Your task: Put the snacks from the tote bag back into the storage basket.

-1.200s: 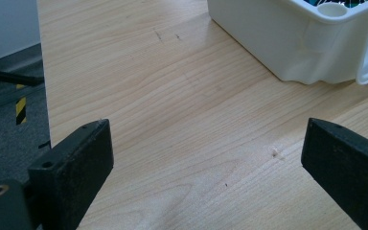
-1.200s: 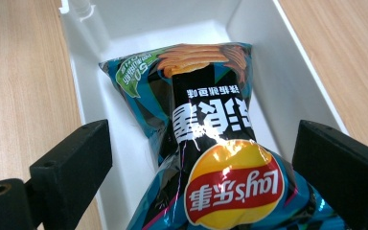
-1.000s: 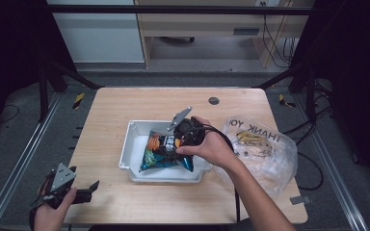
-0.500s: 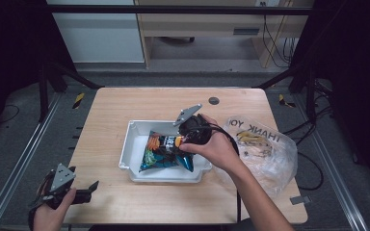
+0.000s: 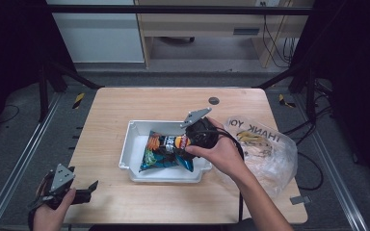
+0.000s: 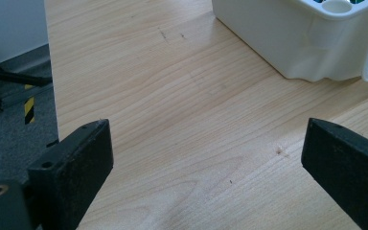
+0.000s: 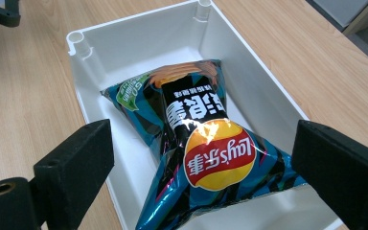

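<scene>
Two claws are at work, and both stand with jaws spread wide, gripping nothing. Right claw [image 5: 185, 144] hovers just above the white bin [image 5: 135, 139], its hand [image 5: 219, 154] reaching in from the near right with the forearm angled across the table [image 5: 125, 103]; in the right gripper view its jaws flank the chip bag [image 7: 201, 153] without touching it. Left claw [image 5: 89, 190] rests low at the near left corner of the table, well apart from the bin, pointing across bare wood toward it. Just right of the bin lies a clear plastic bag [image 5: 265, 149] with printed lettering. Inside the bin, the chip bag lies slanted and crumpled, blue and black with a red-and-yellow logo, pinched at its middle.
</scene>
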`<state>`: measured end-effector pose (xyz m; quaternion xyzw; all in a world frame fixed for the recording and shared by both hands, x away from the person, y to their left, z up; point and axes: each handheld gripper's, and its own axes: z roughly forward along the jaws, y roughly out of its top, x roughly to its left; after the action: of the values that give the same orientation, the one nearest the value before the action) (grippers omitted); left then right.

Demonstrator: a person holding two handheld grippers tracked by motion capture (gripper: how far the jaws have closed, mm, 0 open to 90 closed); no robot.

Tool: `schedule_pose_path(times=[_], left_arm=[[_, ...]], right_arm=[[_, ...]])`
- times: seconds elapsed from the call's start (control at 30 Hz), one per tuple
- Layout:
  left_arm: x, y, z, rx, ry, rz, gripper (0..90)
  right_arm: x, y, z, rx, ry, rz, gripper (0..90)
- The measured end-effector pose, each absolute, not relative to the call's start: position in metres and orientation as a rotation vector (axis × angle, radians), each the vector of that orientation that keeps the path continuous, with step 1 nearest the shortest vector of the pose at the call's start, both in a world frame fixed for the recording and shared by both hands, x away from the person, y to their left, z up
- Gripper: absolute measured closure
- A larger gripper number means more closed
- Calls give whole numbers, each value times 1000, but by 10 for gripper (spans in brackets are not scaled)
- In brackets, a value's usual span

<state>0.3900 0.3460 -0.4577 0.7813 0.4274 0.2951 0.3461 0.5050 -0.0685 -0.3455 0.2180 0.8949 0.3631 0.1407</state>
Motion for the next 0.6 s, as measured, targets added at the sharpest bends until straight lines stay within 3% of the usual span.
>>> schedule_pose_path(times=[0.6], left_arm=[[389, 346, -458, 2029, 1123, 774, 32]], right_arm=[[498, -85, -332, 722, 2477, 1102, 80]])
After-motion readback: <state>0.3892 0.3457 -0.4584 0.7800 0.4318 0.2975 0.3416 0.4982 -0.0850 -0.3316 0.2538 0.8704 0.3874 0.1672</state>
